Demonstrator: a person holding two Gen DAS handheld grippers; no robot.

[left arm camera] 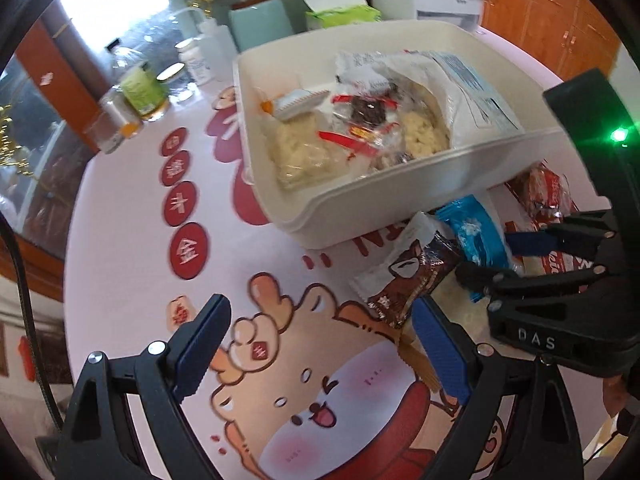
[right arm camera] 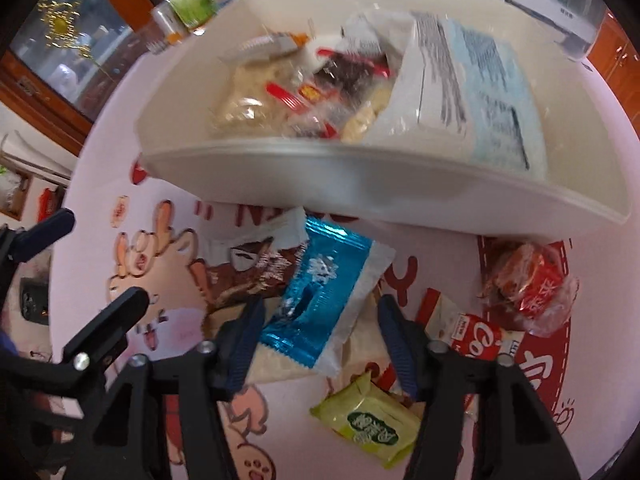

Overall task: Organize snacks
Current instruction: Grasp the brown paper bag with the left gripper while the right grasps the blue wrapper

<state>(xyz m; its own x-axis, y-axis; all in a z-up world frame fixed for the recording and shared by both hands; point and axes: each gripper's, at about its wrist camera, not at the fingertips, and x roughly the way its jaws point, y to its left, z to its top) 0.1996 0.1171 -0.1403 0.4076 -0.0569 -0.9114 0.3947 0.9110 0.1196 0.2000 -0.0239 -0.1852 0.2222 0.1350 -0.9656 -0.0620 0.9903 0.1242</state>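
The right gripper (right arm camera: pixel 320 344) is hanging almost straight down over the blue packet (right arm camera: pixel 320 300), its jaws standing about half apart with the packet's near end lying between them; the pads are not yet pressing on it, so it is holding nothing. The packet is lying on the tablecloth (right arm camera: pixel 120 160) in front of the cream bin (right arm camera: pixel 360 192), its long axis running from about 7 o'clock near the fingers up toward 1 o'clock, so the jaws are straddling it roughly across its width, which looks like a workable bite. Its upper left edge is overlapping the brown packet (right arm camera: pixel 244 268), lying at 10 o'clock from the gripper. The left gripper (left arm camera: pixel 320 352) is standing wide open and empty over the cartoon print, with the brown packet (left arm camera: pixel 408 276) at about 1 o'clock from it, its lower end just beside the right-hand finger. The right hand is plainly the nearer to the blue packet; the bin, already part filled, is lying at 12 o'clock.
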